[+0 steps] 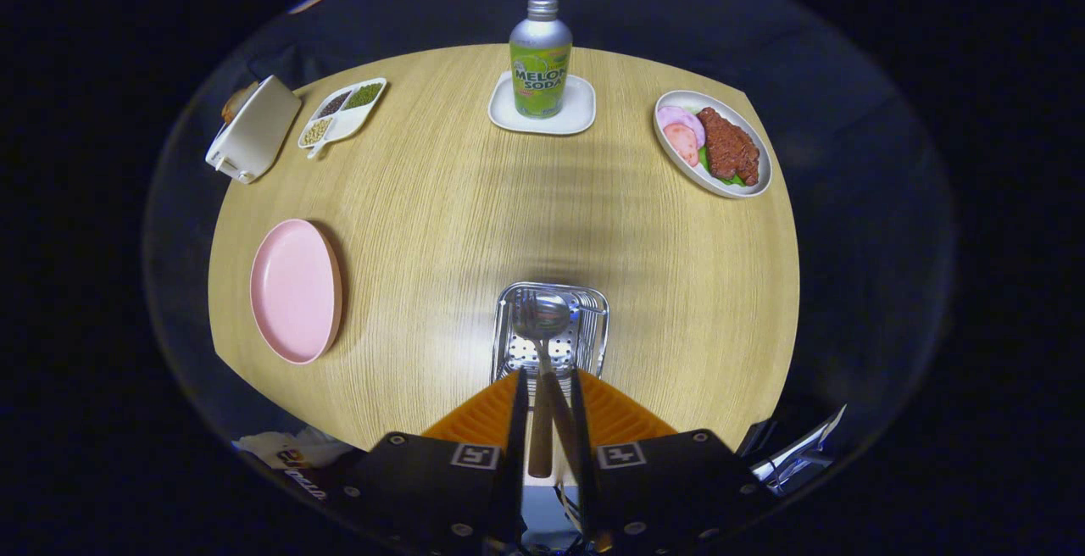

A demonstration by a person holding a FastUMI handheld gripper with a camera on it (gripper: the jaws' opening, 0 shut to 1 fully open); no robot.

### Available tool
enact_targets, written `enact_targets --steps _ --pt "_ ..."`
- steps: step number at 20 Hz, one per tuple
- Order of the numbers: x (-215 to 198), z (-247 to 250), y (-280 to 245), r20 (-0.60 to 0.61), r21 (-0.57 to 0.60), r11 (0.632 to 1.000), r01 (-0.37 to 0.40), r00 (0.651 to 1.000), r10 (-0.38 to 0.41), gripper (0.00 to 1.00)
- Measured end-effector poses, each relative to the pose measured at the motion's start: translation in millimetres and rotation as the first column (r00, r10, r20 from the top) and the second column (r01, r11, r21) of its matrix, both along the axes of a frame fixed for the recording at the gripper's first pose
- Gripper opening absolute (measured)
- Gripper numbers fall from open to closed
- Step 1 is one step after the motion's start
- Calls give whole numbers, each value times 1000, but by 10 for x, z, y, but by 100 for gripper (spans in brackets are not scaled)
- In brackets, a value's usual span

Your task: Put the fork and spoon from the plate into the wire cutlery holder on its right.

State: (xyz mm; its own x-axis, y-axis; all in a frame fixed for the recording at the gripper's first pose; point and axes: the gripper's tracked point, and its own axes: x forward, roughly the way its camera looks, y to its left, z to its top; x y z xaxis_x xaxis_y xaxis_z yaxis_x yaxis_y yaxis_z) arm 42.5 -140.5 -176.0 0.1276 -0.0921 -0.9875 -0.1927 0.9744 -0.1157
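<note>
A: Gripper [547, 386] sits above the near part of the wooden table [441, 200]. Fingers are drawn in narrow, both pressing on the handle of a spoon [542, 344]. Bowl of the spoon points forward, away from the fingers, and hangs right over the wire cutlery holder [551, 331].

B: Why held by the handle that way?

A: My reading: it keeps the bowl end leading, so the spoon can drop into the holder without the fingers fouling the wire rim. Holder stands just ahead of the fingertips, well lined up.

B: The fork?

A: Tines seem to show inside the holder behind the spoon bowl, but the metal blurs together; cannot say for sure. The pink plate [295, 291] to the holder's left lies bare, which fits the fork being already moved.

B: So nearly done?

A: Looks like the last step. Next move calls for lowering and letting go over the holder's opening. Risk: the spoon catching the rim or tipping out.

B: Anything near enough to matter?

A: No. Soda bottle [540, 60] on its white coaster [581, 111], the meat dish [759, 170], the divided snack tray [343, 111] and a white box [254, 128] all stand far across the table, well apart.
</note>
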Motion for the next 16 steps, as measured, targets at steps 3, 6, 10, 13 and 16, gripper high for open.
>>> enact_targets --steps 3,6,10,13,16 --pt "21 99 -14 45 6 1000 8 999 -8 81" --pt "72 231 2 119 31 999 21 993 -25 100" --pt "169 597 26 284 101 994 40 957 -67 100" --pt "197 908 -41 423 135 990 41 901 -95 100" --pt "143 1269 -64 573 184 983 25 810 -128 100"
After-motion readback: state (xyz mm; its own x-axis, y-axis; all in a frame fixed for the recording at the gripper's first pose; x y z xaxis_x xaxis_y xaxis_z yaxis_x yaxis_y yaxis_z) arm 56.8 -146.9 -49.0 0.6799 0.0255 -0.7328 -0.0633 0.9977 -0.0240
